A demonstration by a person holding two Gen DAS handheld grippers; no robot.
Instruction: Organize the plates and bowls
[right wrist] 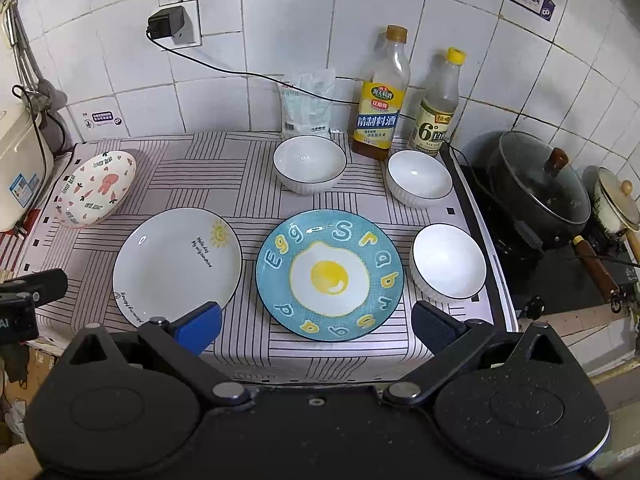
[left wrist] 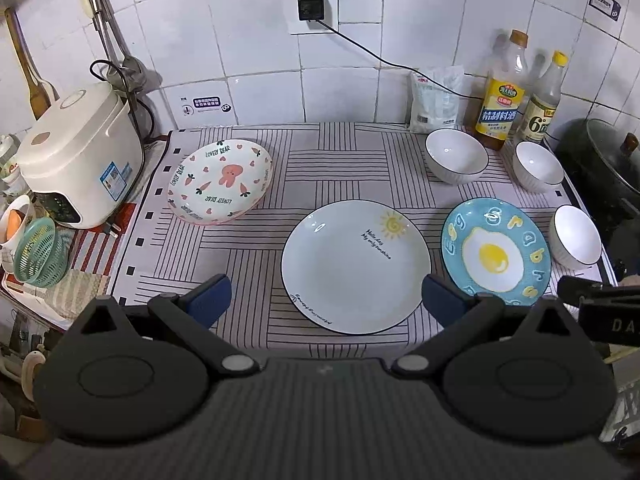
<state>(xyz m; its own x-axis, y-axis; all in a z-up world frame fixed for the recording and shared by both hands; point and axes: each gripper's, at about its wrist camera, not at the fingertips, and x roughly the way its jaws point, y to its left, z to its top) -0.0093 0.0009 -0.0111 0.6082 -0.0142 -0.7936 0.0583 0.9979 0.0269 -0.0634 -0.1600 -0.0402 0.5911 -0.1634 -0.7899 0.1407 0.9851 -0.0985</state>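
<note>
Three plates lie on the striped cloth: a pink rabbit plate [left wrist: 222, 182] [right wrist: 96, 188] at the left, a white sun plate [left wrist: 356, 266] [right wrist: 172, 264] in the middle, and a blue egg plate [left wrist: 496, 252] [right wrist: 330, 276] at the right. Three white bowls stand apart: one at the back [left wrist: 456, 155] [right wrist: 310, 164], one beside the bottles [left wrist: 538, 172] [right wrist: 419, 179], one at the right front [left wrist: 575, 242] [right wrist: 449, 262]. My left gripper [left wrist: 326, 300] is open and empty, near the sun plate's front edge. My right gripper [right wrist: 316, 326] is open and empty, at the egg plate's front edge.
A rice cooker [left wrist: 80, 160] stands at the left with a green basket [left wrist: 38, 252] in front of it. Two bottles [right wrist: 380, 96] [right wrist: 436, 104] and a white bag [right wrist: 306, 106] line the tiled back wall. A lidded black pot [right wrist: 536, 184] sits on the stove at the right.
</note>
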